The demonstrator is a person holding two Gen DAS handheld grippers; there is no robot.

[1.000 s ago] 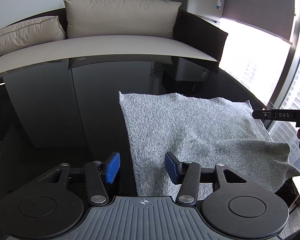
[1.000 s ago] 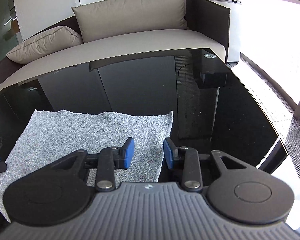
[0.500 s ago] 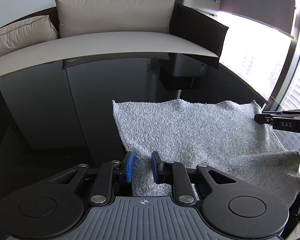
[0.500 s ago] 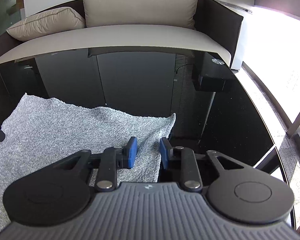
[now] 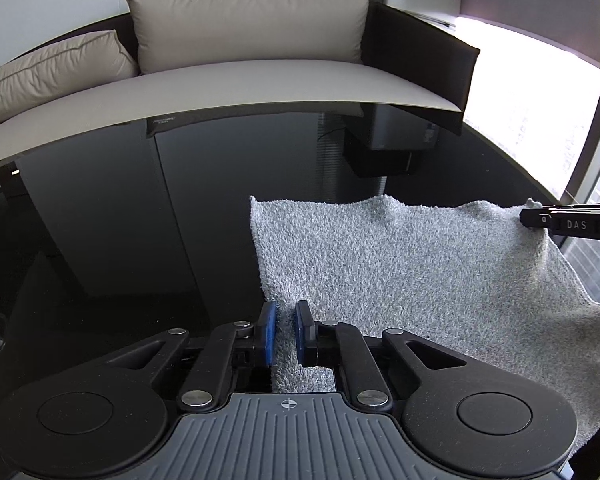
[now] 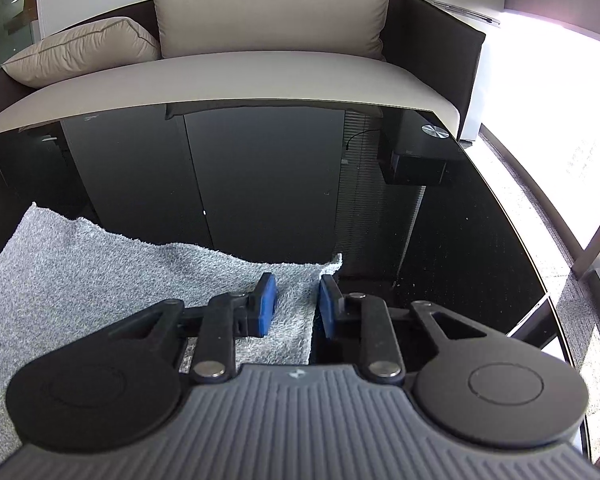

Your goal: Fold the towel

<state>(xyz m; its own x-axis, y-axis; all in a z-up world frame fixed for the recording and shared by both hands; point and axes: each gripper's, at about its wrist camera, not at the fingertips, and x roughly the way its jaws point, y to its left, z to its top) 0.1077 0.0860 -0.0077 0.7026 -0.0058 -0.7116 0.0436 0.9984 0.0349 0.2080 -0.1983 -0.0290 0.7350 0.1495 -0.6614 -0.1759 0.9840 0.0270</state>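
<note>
Towel [image 5: 420,276] edge clenched in left tongs [image 5: 285,330]; right tongs [image 6: 296,300], marked "DAS", clamp its corner.

- The left wrist view is taken from just behind the left claw [image 5: 285,332], low over the black tabletop [image 5: 140,240], and is pointed toward the sofa [image 5: 260,80].
- The right wrist view is taken from just behind the right claw [image 6: 296,305], also low and close, and is pointed the same way.
- The grey towel [image 5: 400,264], the tabletop and the sofa are seen in both views.
- The right claw is seen from the side at the right edge of the left view.
</note>
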